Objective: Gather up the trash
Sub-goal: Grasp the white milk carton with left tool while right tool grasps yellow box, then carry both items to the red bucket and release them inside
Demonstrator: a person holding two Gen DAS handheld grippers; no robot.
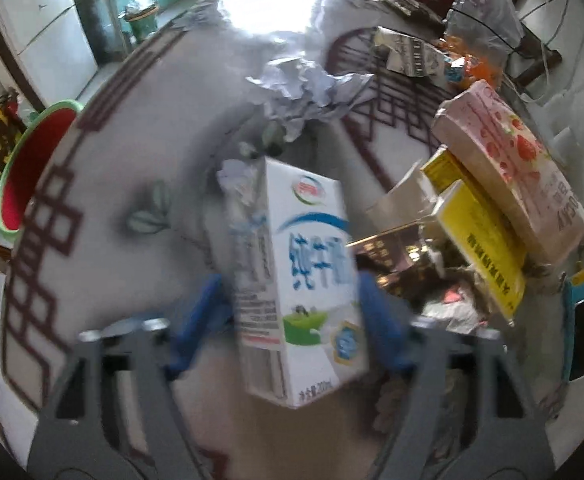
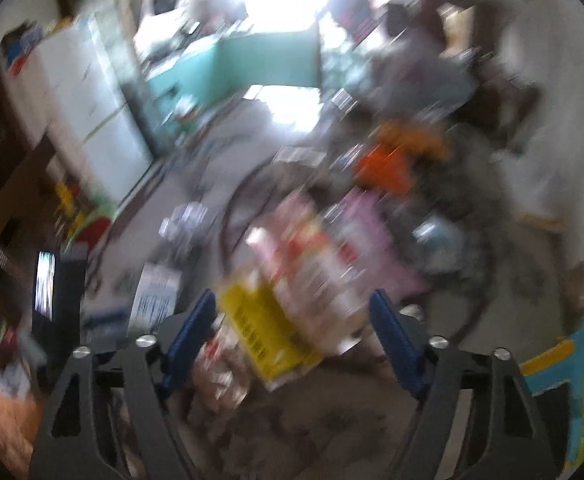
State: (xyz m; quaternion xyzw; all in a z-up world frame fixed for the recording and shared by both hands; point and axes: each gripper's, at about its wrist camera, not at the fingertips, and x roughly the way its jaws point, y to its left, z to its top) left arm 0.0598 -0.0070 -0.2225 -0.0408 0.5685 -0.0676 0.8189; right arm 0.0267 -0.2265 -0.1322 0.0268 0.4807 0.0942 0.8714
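Milk carton [image 1: 292, 280] between left hand-held gripper [image 1: 288, 316] pads, part-open, grip unclear, right blurred.

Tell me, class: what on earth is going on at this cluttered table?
A person with a two-finger gripper in each hand is collecting trash. The left gripper has its blue fingers on either side of an upright white milk carton with blue lettering; whether the pads press on it is unclear. The right gripper, in a blurred view, brackets a yellow box under a pink strawberry-printed carton, seemingly without gripping. A crumpled ball of white paper lies beyond on the patterned round table.
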